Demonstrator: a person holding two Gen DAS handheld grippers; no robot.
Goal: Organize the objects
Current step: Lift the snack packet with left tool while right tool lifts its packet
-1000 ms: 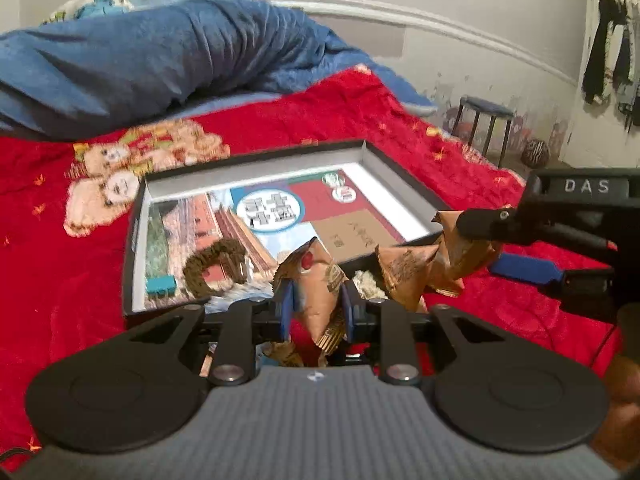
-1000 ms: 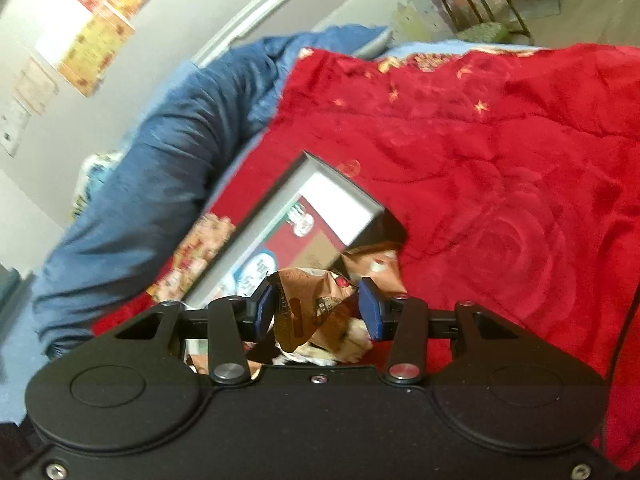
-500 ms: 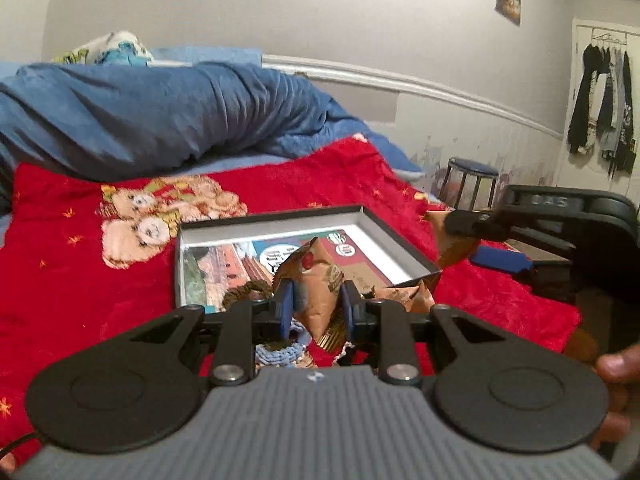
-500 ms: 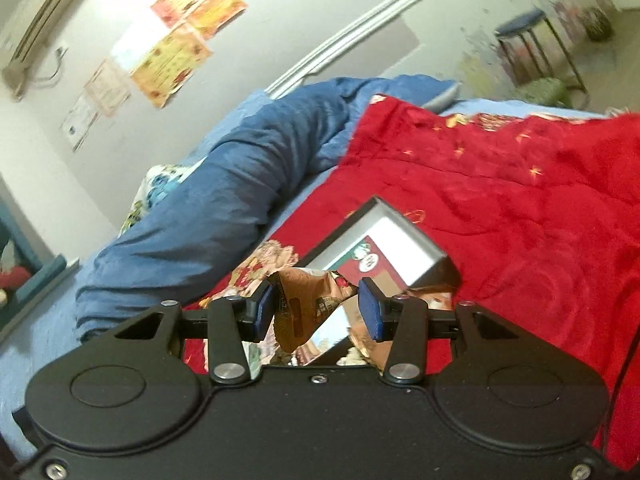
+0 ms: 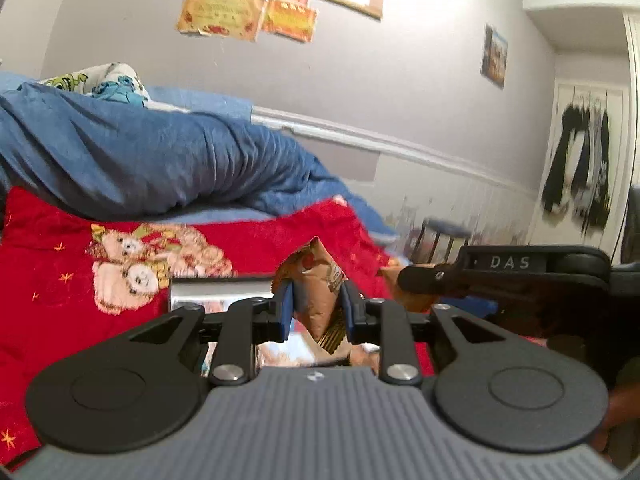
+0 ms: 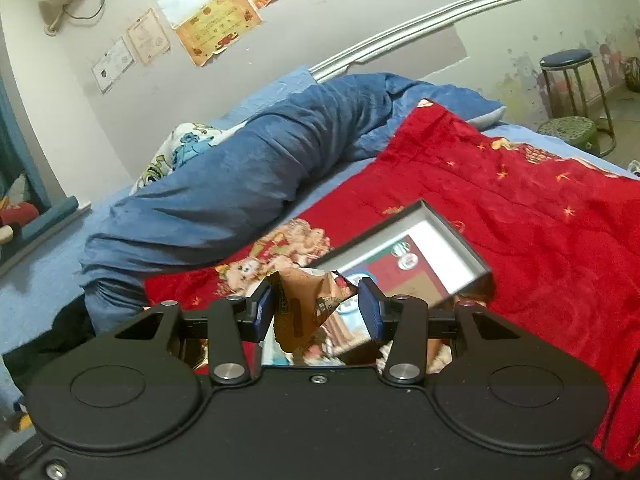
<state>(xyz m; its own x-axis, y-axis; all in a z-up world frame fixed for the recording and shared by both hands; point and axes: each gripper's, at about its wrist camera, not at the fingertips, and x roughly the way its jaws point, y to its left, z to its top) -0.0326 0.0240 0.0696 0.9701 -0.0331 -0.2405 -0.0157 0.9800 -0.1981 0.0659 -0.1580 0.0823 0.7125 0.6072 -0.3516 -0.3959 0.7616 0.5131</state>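
Brown crinkled snack packets were the items in hand: one (image 5: 316, 300) clamped between the left gripper's (image 5: 316, 310) blue pads, another (image 6: 304, 308) pinched in the right gripper (image 6: 318, 310). Both hung above the black shallow box (image 6: 452, 228) on the red patterned blanket (image 6: 540, 240), box at twelve o'clock. Neither packet was placed; judged early-to-midway, with more wrappers apparently beside the box.

the left wrist view sits just behind its own fingers, looking nearly level over the red blanket (image 5: 52, 264) toward the far wall, with the right gripper (image 5: 416, 280) entering from the right. the right wrist view looks from higher, tilted and angled down across the bed. both share the open box (image 6: 436, 210), the blue duvet (image 5: 140, 160) and the wall posters (image 6: 216, 28).
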